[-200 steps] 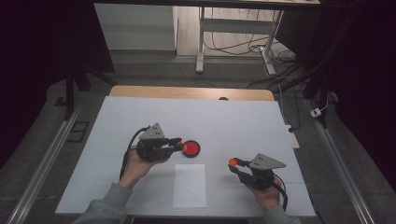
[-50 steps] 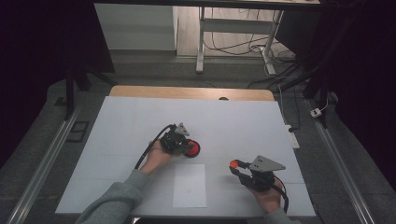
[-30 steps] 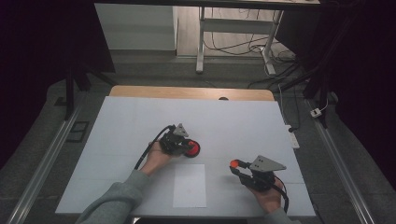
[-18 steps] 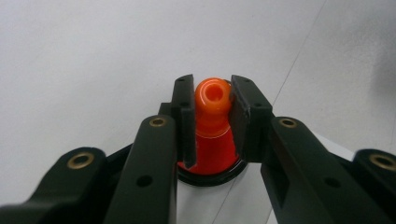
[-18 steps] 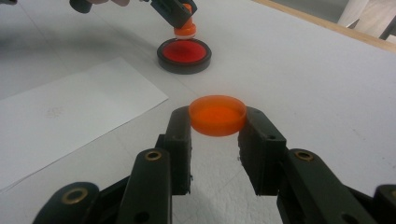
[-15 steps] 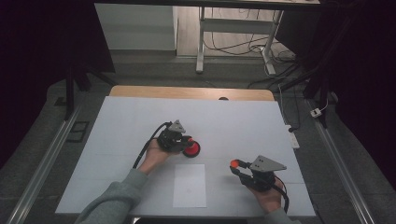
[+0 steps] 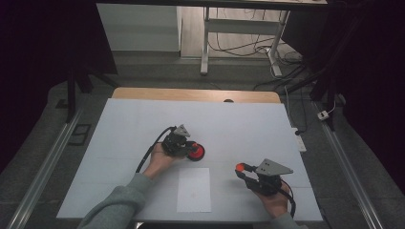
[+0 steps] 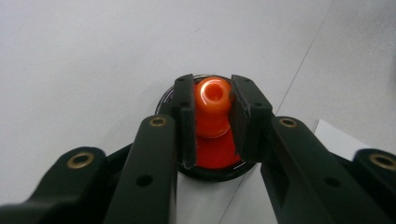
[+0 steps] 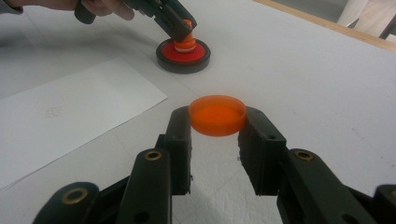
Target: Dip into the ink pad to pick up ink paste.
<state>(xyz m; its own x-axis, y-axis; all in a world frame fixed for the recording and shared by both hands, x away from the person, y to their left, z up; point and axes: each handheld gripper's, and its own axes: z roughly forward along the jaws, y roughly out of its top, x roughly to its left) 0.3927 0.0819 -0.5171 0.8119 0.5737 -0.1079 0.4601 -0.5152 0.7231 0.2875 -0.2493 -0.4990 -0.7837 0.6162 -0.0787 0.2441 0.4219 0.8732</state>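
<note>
High view: white counter (image 7: 143,124) with a wooden strip along its far edge, person's two forearms coming in from the bottom. Left claw (image 7: 187,150) sits mid-counter, tipped down onto a red disc with black rim (image 7: 196,152). Left gripper view: both jaws pressed against the sides of an orange knob (image 8: 213,100) that stands up from the middle of the red disc, so left claw is clamped on the orange knob; the disc's black rim rests flat on the counter. Right gripper view confirms it from farther off: left claw's jaw tips at the knob, a pale ring just under the knob, disc (image 9: 183,53) flat on the counter, a hand (image 9: 103,6) gripping the tool at top left.

Right claw (image 7: 241,170) is near the front right of the counter, well apart from the disc. Right gripper view: jaws closed on an orange cap (image 9: 217,114), shallow and round, open side up, pinched by its rim on both sides; cannot tell whether it touches the counter. High view shows the cap as a small orange spot (image 7: 240,167) at the jaw tips.

White paper sheet (image 7: 194,189) lies flat at front centre, between the two hands, touching neither the disc nor the cap; faint mark near its middle. Grey three-cornered plate tops each gripper, black cable trails from each back toward the person.
</note>
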